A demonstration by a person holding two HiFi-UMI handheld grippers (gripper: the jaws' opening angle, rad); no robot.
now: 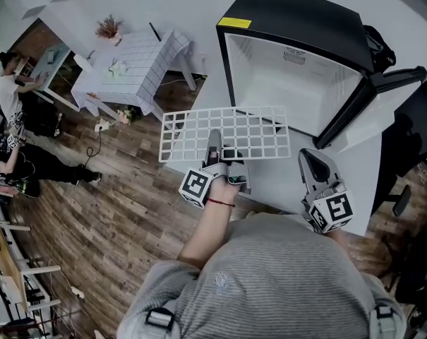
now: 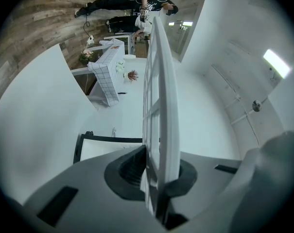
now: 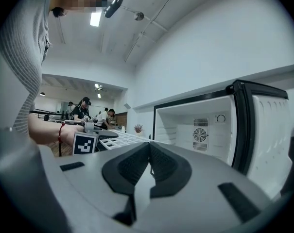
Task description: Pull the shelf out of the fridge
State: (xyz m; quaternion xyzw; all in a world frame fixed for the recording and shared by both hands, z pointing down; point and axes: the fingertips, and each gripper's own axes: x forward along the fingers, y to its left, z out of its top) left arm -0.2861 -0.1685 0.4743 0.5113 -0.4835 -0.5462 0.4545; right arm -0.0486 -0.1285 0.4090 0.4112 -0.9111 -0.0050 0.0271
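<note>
Head view shows a small black fridge point(image 1: 291, 20) standing on a white table point(image 1: 269, 186) with its door point(image 1: 382, 83) swung wide to the right and its white inside bare. The white wire shelf point(image 1: 234, 129) is fully out of the fridge: it lies about level in the air in front of the opening, above the table's left front part, with its left end reaching out past the table edge over the wooden floor point(image 1: 93, 217). The left gripper point(image 1: 215, 143) holds the shelf by its near long edge. In the left gripper view the shelf point(image 2: 161, 96) appears edge-on, running straight away from the camera, and the two dark pads point(image 2: 129, 166) pinch its rim from both sides. The right gripper point(image 1: 310, 159) hangs over the table to the right of the shelf, apart from it and pointing toward the fridge. In the right gripper view its pads point(image 3: 132, 166) are pressed together with nothing between them, and the open fridge point(image 3: 200, 125) is ahead, with the shelf point(image 3: 120, 139) off to the left.
</note>
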